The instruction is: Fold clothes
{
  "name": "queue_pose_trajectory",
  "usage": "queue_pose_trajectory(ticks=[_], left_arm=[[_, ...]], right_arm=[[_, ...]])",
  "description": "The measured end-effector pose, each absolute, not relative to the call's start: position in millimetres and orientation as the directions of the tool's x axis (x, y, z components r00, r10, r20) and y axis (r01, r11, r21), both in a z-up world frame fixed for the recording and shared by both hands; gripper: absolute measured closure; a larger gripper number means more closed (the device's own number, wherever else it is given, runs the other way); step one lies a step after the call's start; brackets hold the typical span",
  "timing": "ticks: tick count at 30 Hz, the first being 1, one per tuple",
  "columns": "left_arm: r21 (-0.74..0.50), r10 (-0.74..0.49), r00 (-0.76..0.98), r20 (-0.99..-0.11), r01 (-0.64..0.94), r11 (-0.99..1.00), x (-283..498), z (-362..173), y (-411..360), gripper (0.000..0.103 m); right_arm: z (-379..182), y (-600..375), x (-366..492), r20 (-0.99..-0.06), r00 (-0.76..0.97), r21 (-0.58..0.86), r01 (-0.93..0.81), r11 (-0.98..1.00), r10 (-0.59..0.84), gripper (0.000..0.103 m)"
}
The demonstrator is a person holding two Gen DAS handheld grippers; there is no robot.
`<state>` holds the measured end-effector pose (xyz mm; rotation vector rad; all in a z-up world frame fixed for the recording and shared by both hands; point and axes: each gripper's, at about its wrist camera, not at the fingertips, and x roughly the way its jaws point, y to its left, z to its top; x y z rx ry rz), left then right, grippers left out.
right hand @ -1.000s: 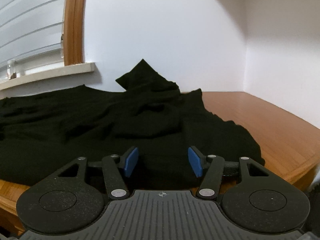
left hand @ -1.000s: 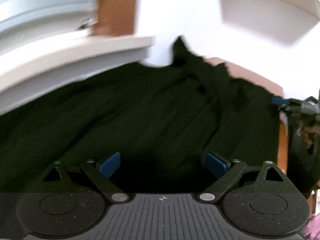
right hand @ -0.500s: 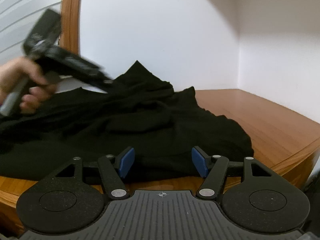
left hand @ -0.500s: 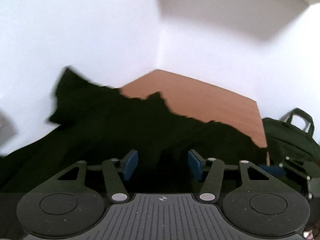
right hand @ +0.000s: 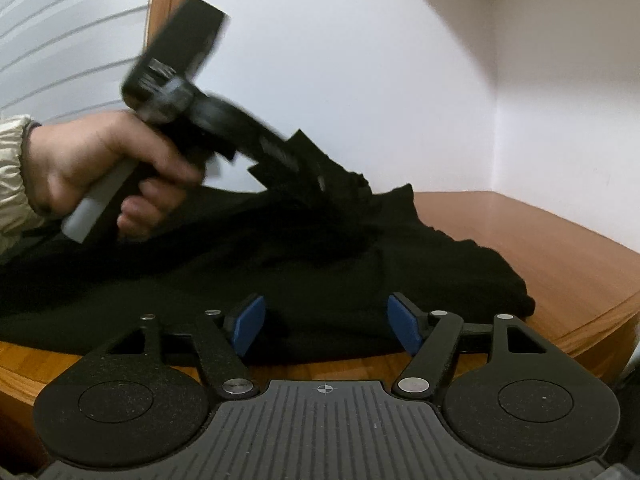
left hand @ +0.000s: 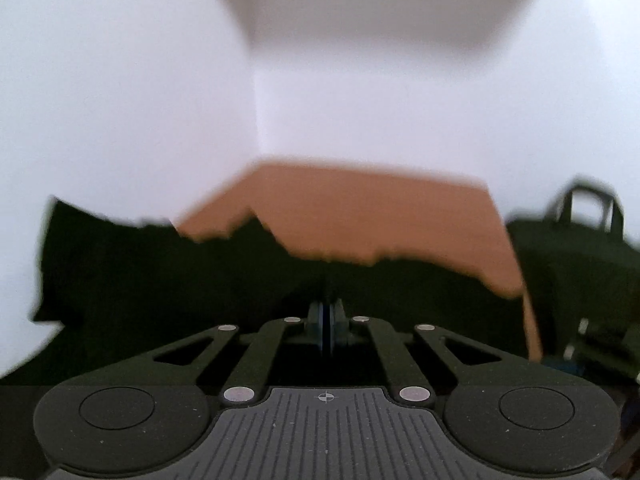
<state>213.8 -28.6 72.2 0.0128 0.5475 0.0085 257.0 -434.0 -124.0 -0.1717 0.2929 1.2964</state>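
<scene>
Lying crumpled across the near part of the brown wooden table [right hand: 560, 240], the black knitted garment [right hand: 280, 264] reaches to the table's front edge and bunches up against the white wall [right hand: 360, 80]. The left gripper [left hand: 327, 316] shows its blue pads pressed together, the gap between them gone; dark cloth lies just ahead of the tips, but whether a fold is pinched there cannot be told. In the right wrist view a hand [right hand: 100, 168] in a pale quilted sleeve [right hand: 12, 176] holds this gripper tilted down into the raised part of the garment. The right gripper [right hand: 326, 324] stands with its blue pads [right hand: 250, 324] apart, its jaws having just been opening, nothing between them, the garment's near hem just beyond. A dark bag [left hand: 572, 256] stands beside the table.
</scene>
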Motion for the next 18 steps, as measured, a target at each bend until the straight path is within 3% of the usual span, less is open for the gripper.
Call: queue_pose_trajectory(ticks=[4, 8, 10, 18], left_arm=[[0.006, 0.059, 0.879, -0.473, -0.064, 0.998, 207.4, 82.4, -10.0, 0.100], [-0.003, 0.135, 0.879, -0.457, -0.154, 0.988, 204.0, 78.1, 11.4, 0.100], [-0.052, 0.123, 0.871, -0.476, -0.168, 0.984, 203.8, 72.4, 24.0, 0.100], [-0.042, 0.134, 0.831, -0.539, -0.185, 0.982, 214.7, 51.0, 36.0, 0.100]], right_arm=[[-118.5, -436.0, 261.0, -0.259, 0.244, 0.070, -0.960, 0.270, 0.935, 0.035], [-118.7, -434.4, 266.2, -0.266, 0.249, 0.087, -0.956, 0.280, 0.931, 0.035], [-121.2, -431.2, 268.2, -0.277, 0.248, 0.087, -0.956, 0.281, 0.928, 0.035], [-123.1, -421.3, 274.0, -0.286, 0.251, 0.102, -0.952, 0.290, 0.925, 0.035]])
